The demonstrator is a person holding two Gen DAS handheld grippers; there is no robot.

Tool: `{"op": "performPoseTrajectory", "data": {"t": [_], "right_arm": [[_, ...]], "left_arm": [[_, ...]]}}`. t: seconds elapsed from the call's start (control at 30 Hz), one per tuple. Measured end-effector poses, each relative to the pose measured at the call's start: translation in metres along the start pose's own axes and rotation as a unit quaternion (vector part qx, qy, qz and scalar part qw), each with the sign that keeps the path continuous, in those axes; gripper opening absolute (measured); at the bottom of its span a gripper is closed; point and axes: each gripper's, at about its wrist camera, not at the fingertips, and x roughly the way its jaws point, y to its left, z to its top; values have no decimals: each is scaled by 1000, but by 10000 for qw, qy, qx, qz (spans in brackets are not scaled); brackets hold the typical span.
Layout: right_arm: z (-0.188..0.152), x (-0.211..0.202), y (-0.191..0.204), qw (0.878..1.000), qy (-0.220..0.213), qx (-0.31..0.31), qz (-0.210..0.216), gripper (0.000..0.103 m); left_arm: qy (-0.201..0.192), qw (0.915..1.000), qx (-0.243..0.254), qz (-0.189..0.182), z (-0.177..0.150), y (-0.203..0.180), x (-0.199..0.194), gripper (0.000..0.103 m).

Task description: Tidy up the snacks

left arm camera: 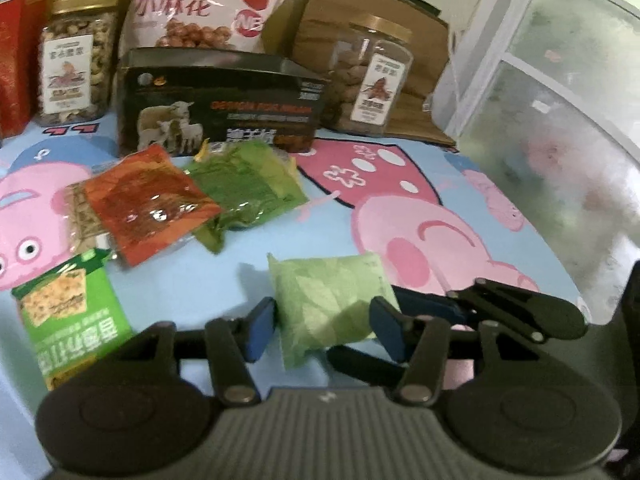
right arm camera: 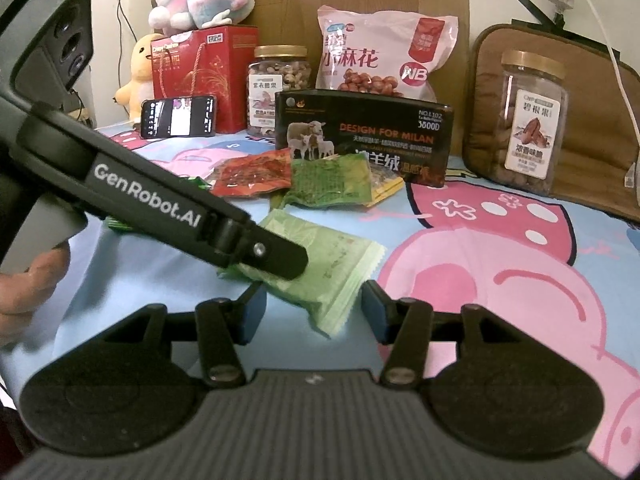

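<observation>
A light green snack packet (left arm camera: 328,304) lies on the cartoon-print sheet (left arm camera: 420,216). My left gripper (left arm camera: 322,330) straddles it, blue pads touching both long sides, shut on it. In the right wrist view one of the left gripper's fingers (right arm camera: 276,256) covers the packet's (right arm camera: 328,268) left part. My right gripper (right arm camera: 314,312) is open, with the packet's near corner between its pads and the left pad clear of it. One of its fingers (left arm camera: 432,304) shows just right of the packet. An orange-red packet (left arm camera: 148,204), a dark green one (left arm camera: 248,188) and a green cracker packet (left arm camera: 68,312) lie to the left.
At the back stand a black box (left arm camera: 224,104), two nut jars (left arm camera: 76,68) (left arm camera: 368,80), a pink bag (left arm camera: 200,4), a red gift box (right arm camera: 204,76), a phone (right arm camera: 178,116) and a brown case (right arm camera: 560,80). A frosted plastic bin (left arm camera: 560,80) is on the right. A hand (right arm camera: 24,292) holds the left gripper.
</observation>
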Motion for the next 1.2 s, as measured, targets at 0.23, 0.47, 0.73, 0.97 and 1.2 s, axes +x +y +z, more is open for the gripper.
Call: {"op": "performPoseTrajectory", "data": {"t": [0.23, 0.47, 0.73, 0.97, 1.2], "right_arm": [[0, 0, 0, 10000, -35, 63, 41, 55], [0, 2, 0, 10000, -5, 22, 68, 57], [0, 1, 1, 10000, -6, 10, 47, 57], [0, 2, 2, 10000, -8, -12, 27, 57], [-1, 1, 6, 10000, -25, -92, -23, 55]], "left_arm": [[-12, 9999, 15, -159, 0, 0, 2, 52], [-58, 9999, -91, -126, -5, -2, -2, 50], [-62, 9999, -117, -66, -5, -4, -3, 50], [-63, 9999, -73, -67, -5, -3, -3, 50], [-60, 10000, -39, -53, -6, -5, -3, 50]]}}
